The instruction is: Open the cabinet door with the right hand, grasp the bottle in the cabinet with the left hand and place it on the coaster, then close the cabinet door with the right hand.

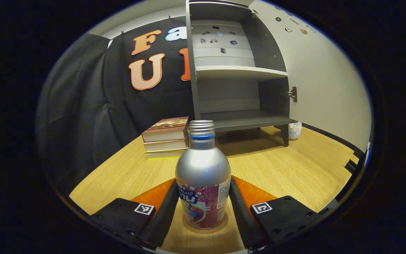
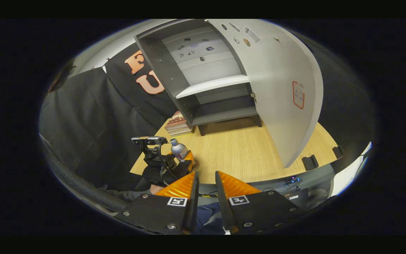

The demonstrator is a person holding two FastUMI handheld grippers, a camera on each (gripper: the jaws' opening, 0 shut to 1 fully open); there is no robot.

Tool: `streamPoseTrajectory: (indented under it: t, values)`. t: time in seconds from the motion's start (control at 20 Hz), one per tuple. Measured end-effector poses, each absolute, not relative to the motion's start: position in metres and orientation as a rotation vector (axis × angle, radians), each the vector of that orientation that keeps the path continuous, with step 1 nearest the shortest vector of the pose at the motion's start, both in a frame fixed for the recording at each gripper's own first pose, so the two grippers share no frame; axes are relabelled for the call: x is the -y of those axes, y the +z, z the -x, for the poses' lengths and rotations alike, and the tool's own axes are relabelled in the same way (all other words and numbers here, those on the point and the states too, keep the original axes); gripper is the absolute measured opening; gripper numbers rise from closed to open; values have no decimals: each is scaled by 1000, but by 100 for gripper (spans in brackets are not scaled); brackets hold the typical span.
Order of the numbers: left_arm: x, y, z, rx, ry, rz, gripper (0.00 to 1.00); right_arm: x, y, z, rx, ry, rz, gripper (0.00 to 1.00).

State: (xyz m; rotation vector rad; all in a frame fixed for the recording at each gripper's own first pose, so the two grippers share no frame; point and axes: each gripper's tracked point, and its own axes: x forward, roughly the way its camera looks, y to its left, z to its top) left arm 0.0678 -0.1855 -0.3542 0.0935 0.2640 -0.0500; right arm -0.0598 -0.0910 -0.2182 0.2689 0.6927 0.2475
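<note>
Left gripper (image 1: 203, 208): fingers flank the bottle's lower body on both sides, apparently touching the label band; it appears clamped on the bottle, though true pressure cannot be confirmed.
Bottle (image 1: 203, 176): silver metal with threaded neck, no cap visible, printed label around the lower half; stands upright at 6 o'clock in the left gripper view.
Coaster (image 1: 204, 229): thin brown disc showing under the bottle's base; the bottle seems to rest on it.
Handling judgement: rigid aluminium shell, likely light, smooth and somewhat slippery; open mouth means it should stay upright. Best hold is the straight labelled waist, below the tapering shoulder.
Table (image 1: 277, 169): light wood grain, carries everything listed.
Books (image 1: 166, 137): small stack at 11 o'clock from the bottle.
Cabinet (image 1: 238, 72): grey, two shelves, at 12 to 1 o'clock, interior bare of bottles.
Cabinet door (image 2: 277, 95): swung wide open, at 1 o'clock in the right gripper view.
Right gripper (image 2: 206, 195): fingers narrowly parted, holding nothing, well apart from the door.
Task stage judgement: placement looks done; release and door closing remain.
</note>
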Motion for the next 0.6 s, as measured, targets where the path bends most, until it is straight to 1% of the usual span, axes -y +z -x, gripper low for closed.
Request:
streamPoseTrajectory:
  t: [0.35,0.45,0.6]
  values:
    - [178,-353,-65,-283,-25,-97,87,95,-217,70,-695,246,-298,29]
    - [179,-349,-64,-275,-28,-93,89,95,-216,70,-689,247,-296,29]
    - [182,-338,-62,-259,-40,-102,96,96,-214,69,-675,245,-295,29]
